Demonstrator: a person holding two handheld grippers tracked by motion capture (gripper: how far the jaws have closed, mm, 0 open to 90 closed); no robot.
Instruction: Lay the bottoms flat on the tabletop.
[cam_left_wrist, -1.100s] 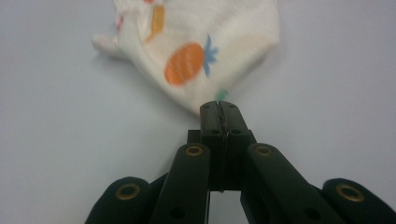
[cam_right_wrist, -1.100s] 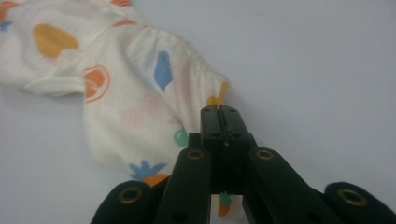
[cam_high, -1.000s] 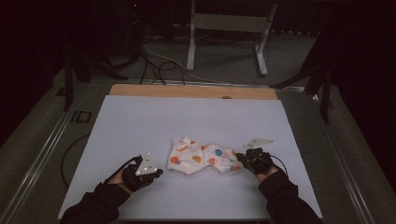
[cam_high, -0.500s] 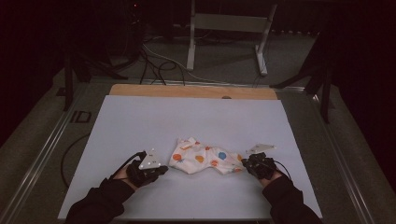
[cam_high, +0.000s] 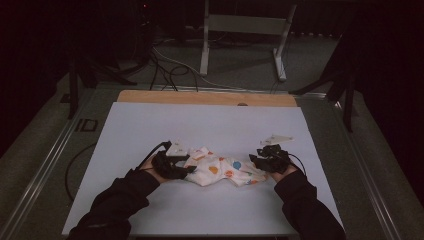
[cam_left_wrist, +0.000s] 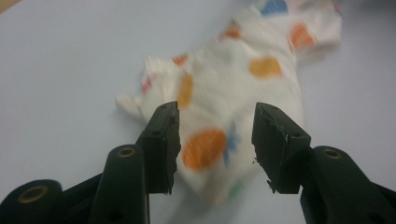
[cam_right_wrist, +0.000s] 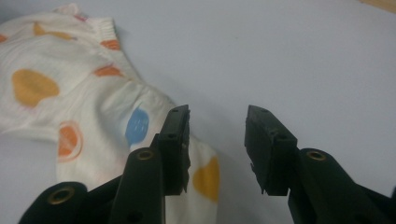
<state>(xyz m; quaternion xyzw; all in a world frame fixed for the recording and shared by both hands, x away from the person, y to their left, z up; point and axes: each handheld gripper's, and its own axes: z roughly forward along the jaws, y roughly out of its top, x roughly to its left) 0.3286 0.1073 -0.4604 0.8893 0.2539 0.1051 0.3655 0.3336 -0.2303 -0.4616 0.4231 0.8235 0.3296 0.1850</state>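
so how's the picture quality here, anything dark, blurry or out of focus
High view: dim, the surroundings nearly black, only the white table sheet lit; the patterned cloth small but readable. Left gripper view: bright, jaws sharp, the cloth soft, its far end blurred. Right gripper view: evenly lit, no glare, the cloth slightly soft behind crisp jaws.

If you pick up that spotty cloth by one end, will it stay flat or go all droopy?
Probably droopy: the spotty cloth already lies crumpled and folded on the white table, so it looks soft and thin. It is likely light too. It shouldn't roll or break, though it may slide a little on that smooth surface.
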